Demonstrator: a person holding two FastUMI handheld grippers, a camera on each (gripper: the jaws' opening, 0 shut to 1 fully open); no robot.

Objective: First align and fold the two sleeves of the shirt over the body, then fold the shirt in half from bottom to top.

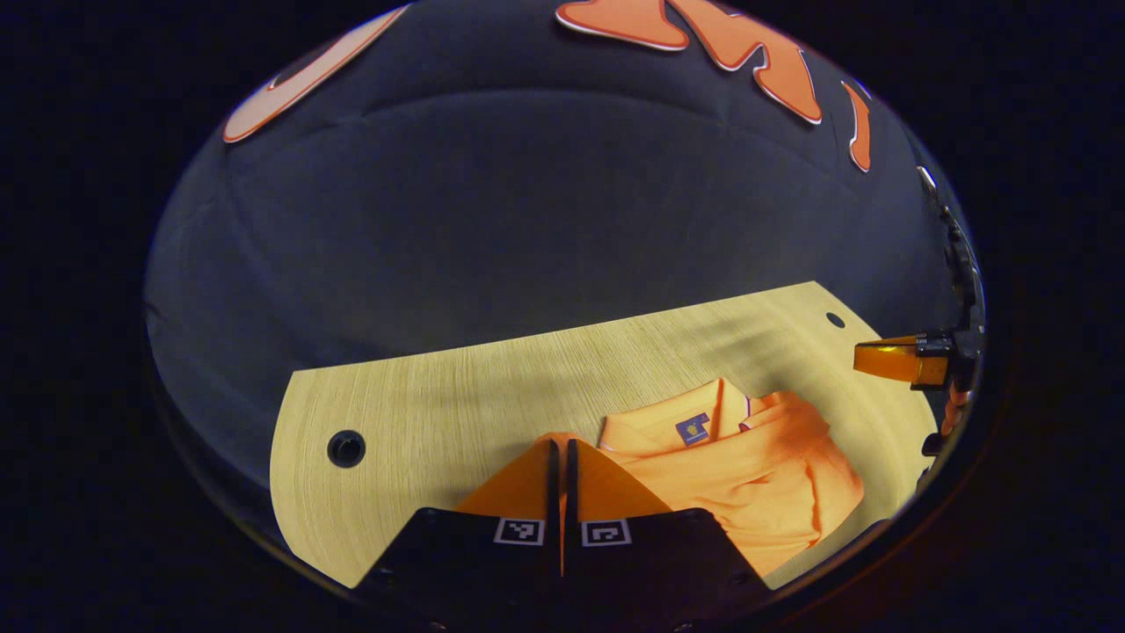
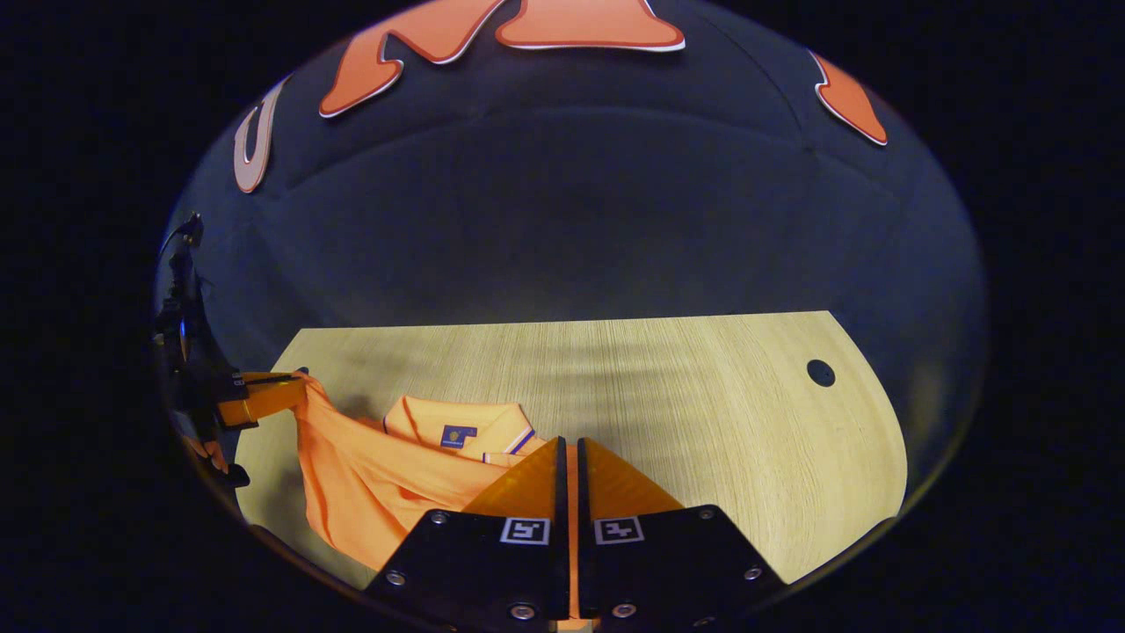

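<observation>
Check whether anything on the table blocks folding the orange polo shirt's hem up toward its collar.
Nothing visible does. The orange polo shirt lies alone on the wooden table; the collar is uncovered, and both grippers, left and right, pinch cloth.

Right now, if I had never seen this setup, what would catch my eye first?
The bright orange shirt, its collar showing, lies bunched on the pale wooden table. In the right gripper view the left tongs at the left edge hold a corner of the cloth up off the table, and the right tongs stand closed in the foreground with orange cloth in the slit between them.
</observation>
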